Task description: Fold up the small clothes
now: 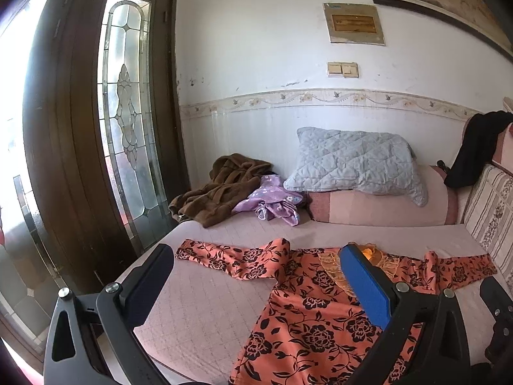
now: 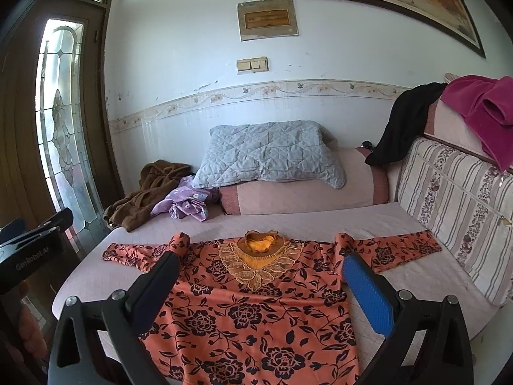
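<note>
Blue padding lined one finger of each gripper, black the other, and both pairs of jaws stood wide apart with nothing between them. The left gripper hovered above the near left part of the sofa seat, its blue finger over the blouse's shoulder and its black finger over bare quilted cover. The right gripper hovered over the middle of the garment, one finger to each side of the chest.

That garment, an orange long-sleeved blouse with black flowers, lay spread flat, front up, on the pink seat, with its embroidered neckline toward the far end and both sleeves stretched outward. The left sleeve buckled up in a small ridge near the shoulder; the right sleeve reached toward the striped floral back cushion.

Beyond the neckline, a crumpled purple garment and a brown fleece robe lay heaped at the far left corner beside a grey quilted pillow that rested on the pink bolster. A black cloth and a magenta towel were draped over the sofa back. A stained-glass door stood at the left.
</note>
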Demonstrator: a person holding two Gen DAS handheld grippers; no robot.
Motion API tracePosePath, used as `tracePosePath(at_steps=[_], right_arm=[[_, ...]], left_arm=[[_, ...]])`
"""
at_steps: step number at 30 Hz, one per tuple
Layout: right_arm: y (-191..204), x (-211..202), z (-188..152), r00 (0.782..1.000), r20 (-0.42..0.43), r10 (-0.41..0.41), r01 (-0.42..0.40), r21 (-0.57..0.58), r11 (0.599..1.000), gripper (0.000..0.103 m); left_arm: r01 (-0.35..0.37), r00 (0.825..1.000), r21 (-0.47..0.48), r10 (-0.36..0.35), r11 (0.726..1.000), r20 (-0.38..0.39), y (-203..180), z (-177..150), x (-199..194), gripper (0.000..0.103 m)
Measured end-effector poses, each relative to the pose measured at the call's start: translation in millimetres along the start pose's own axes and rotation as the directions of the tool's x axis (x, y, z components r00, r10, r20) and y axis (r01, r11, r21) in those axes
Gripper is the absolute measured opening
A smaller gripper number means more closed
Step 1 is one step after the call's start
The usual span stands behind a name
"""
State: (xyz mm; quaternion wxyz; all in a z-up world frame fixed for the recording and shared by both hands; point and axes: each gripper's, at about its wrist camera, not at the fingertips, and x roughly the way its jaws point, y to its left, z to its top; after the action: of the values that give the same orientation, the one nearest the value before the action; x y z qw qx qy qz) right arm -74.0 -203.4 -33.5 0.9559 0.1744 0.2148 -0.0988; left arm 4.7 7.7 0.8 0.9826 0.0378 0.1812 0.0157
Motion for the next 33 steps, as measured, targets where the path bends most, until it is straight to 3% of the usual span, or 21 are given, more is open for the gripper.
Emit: tracePosePath(at_steps=[33], right_arm=[[-5.9, 41.1, 10.1, 0.999, -0.026, 0.03, -0.03, 0.021, 0.999, 0.103]], left_arm=[[0.007, 0.999, 0.007, -0.006, 1.0, -0.044, -18.5, -11.5, 36.3, 0.103]])
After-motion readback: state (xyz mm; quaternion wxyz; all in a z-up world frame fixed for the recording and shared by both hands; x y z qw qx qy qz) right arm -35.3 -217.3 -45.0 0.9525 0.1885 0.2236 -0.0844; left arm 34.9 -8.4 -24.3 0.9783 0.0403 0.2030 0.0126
